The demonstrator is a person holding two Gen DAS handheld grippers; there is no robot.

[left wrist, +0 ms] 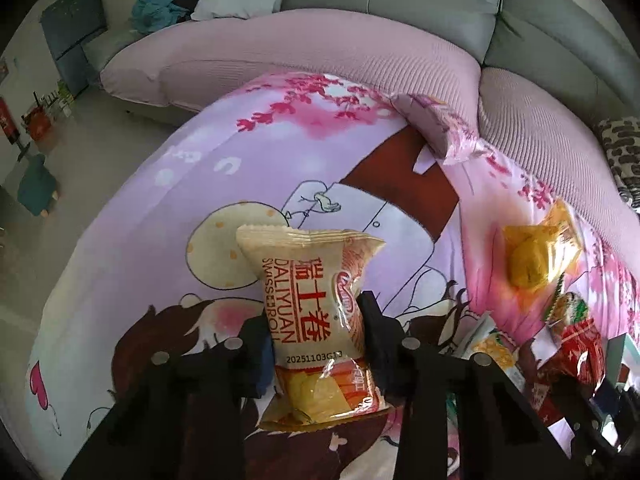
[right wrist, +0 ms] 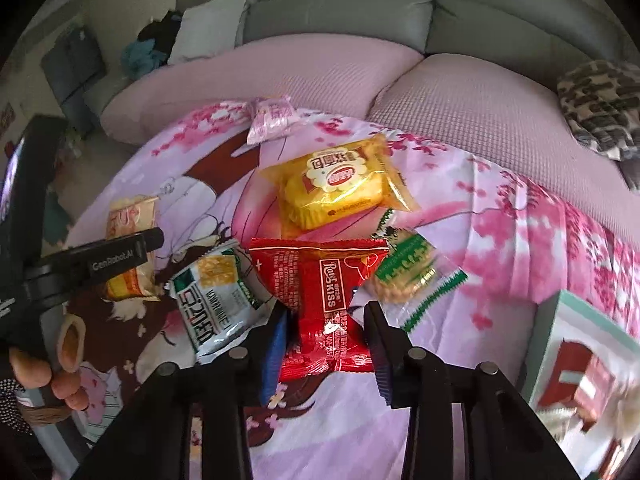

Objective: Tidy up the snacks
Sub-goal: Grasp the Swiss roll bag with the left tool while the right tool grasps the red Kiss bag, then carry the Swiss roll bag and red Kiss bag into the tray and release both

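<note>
My left gripper [left wrist: 316, 320] is shut on a beige Swiss roll packet [left wrist: 316, 308] and holds it above the pink cartoon cloth [left wrist: 160, 240]. In the right wrist view the same packet [right wrist: 130, 216] shows at the left, in the left gripper [right wrist: 150, 240]. My right gripper [right wrist: 326, 312] is open, its fingers either side of a red snack packet [right wrist: 324, 292] that lies on the cloth. Around it lie a white-green packet [right wrist: 218, 300], a yellow bread packet [right wrist: 340, 184], a green-trimmed cracker packet [right wrist: 408, 276] and a pink packet [right wrist: 270, 118].
A mint-and-red box [right wrist: 580, 376] stands at the right edge of the cloth. A pink-covered sofa [right wrist: 320, 72] with grey cushions runs behind the cloth. A patterned blanket [right wrist: 600, 108] lies at the far right. Floor and a small stool [left wrist: 38, 184] lie to the left.
</note>
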